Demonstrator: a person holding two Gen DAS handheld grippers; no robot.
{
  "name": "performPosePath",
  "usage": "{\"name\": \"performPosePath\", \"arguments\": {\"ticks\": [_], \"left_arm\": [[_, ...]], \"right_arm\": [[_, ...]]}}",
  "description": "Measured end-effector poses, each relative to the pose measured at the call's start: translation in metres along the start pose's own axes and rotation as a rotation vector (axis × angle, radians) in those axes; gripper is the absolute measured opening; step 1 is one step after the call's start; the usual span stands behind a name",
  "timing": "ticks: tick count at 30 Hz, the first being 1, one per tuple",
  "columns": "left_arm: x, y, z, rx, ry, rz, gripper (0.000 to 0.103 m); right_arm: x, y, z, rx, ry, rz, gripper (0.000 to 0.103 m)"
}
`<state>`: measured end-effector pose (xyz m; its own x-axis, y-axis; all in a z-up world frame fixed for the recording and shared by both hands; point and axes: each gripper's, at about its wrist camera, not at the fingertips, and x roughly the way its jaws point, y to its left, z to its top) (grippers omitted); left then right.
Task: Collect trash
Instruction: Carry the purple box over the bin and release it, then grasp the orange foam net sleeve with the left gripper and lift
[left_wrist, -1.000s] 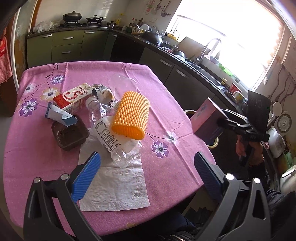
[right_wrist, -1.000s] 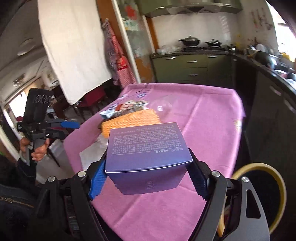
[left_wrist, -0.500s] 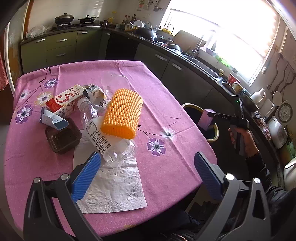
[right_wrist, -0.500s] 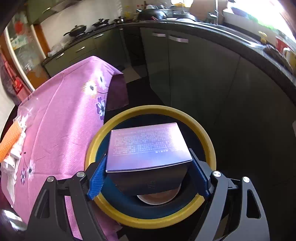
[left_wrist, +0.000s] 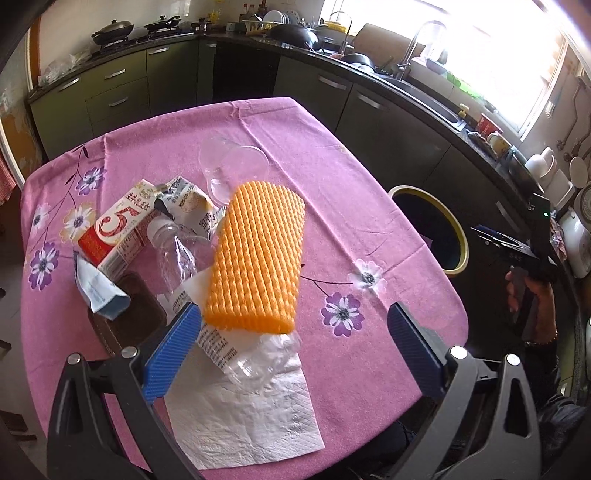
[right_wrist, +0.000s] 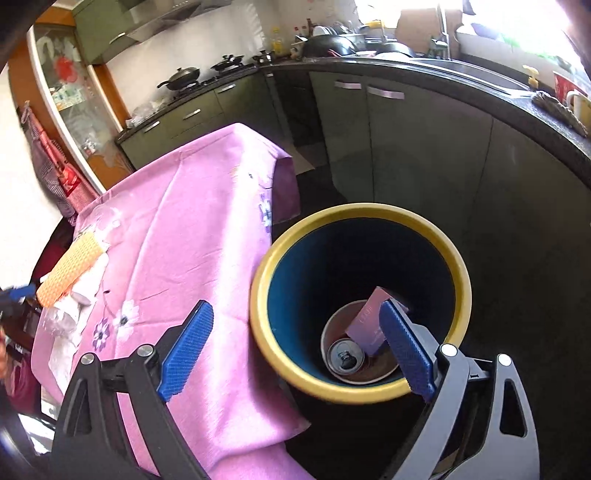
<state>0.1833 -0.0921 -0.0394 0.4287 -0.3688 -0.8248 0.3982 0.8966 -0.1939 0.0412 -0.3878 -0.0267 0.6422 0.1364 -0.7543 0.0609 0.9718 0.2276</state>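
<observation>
The purple box (right_wrist: 371, 320), gripped by the right gripper (right_wrist: 295, 354) a moment ago, now lies tilted at the bottom of the bin (right_wrist: 360, 390), against a can (right_wrist: 346, 357). One item is judged collected. The right jaws are opening, near their widest, with nothing between them, above the bin's near rim. On the worktop (left_wrist: 314, 155) to the left, the left gripper (left_wrist: 295, 354) has advanced; its jaws stand wide and empty, the left pad just beside the orange sleeve (left_wrist: 258, 254), contact uncertain. Bottle (left_wrist: 177, 254), cartons and napkin (left_wrist: 240, 417) remain.

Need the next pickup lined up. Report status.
Right gripper opening, empty, above bin. Purple box inside bin. Left gripper open near orange foam sleeve. Nothing blocking.
</observation>
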Motion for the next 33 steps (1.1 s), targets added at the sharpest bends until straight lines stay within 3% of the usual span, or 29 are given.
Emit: {"name": "performPosePath", "arguments": {"ticks": [8, 16, 21, 28, 30, 33], "left_arm": [[0.040, 0.012, 0.042, 0.022, 0.120, 0.025, 0.096], [0.067, 0.003, 0.051, 0.091, 0.143, 0.101, 0.095], [0.072, 0.005, 0.054, 0.088, 0.168, 0.126, 0.069], [0.070, 0.009, 0.053, 0.081, 0.175, 0.120, 0.049], [0.066, 0.008, 0.053, 0.082, 0.166, 0.109, 0.034], [0.062, 0.005, 0.053, 0.086, 0.158, 0.102, 0.027]], "right_arm": [[-0.003, 0.018, -0.026, 0.019, 0.018, 0.052, 0.091], [0.005, 0.009, -0.026, 0.054, 0.039, 0.057, 0.091], [0.011, 0.010, -0.025, 0.056, 0.052, 0.067, 0.091], [0.011, 0.011, -0.024, 0.049, 0.052, 0.077, 0.091], [0.010, 0.011, -0.024, 0.050, 0.051, 0.080, 0.091], [0.008, 0.012, -0.024, 0.049, 0.050, 0.084, 0.091]]}}
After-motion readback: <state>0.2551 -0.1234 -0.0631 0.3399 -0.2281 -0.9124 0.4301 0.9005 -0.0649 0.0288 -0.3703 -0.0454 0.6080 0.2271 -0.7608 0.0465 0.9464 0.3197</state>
